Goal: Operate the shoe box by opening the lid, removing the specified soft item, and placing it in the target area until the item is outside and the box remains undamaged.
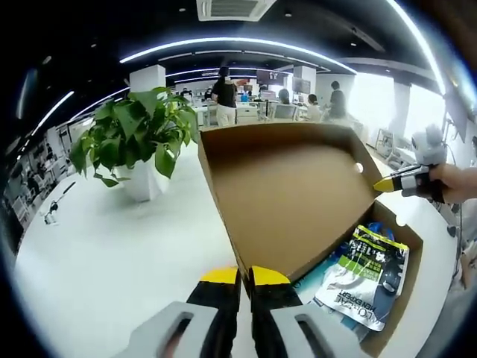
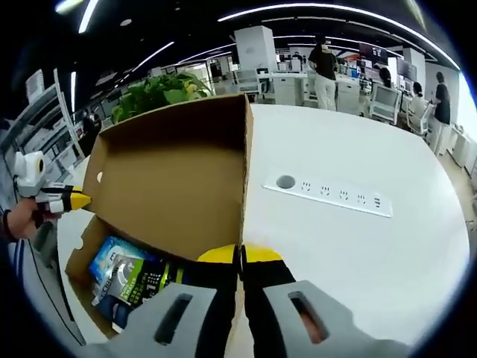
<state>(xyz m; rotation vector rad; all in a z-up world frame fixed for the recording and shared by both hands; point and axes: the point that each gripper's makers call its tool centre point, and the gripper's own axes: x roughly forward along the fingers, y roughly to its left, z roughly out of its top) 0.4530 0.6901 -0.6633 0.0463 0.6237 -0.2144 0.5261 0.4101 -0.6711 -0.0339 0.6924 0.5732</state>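
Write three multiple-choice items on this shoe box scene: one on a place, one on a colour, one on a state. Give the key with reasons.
1. Where does the potted plant stand?
A. inside the box
B. on the white table beyond the box
C. on the floor

2. What colour are the gripper tips?
A. yellow
B. red
C. green

3. How is the box lid?
A. shut flat
C. torn off
B. raised open

Key: 1 B, the plant sits on the table past the lid. 2 A, the left gripper and right gripper both end in yellow. 3 B, the lid stands up, and packets show inside the box.
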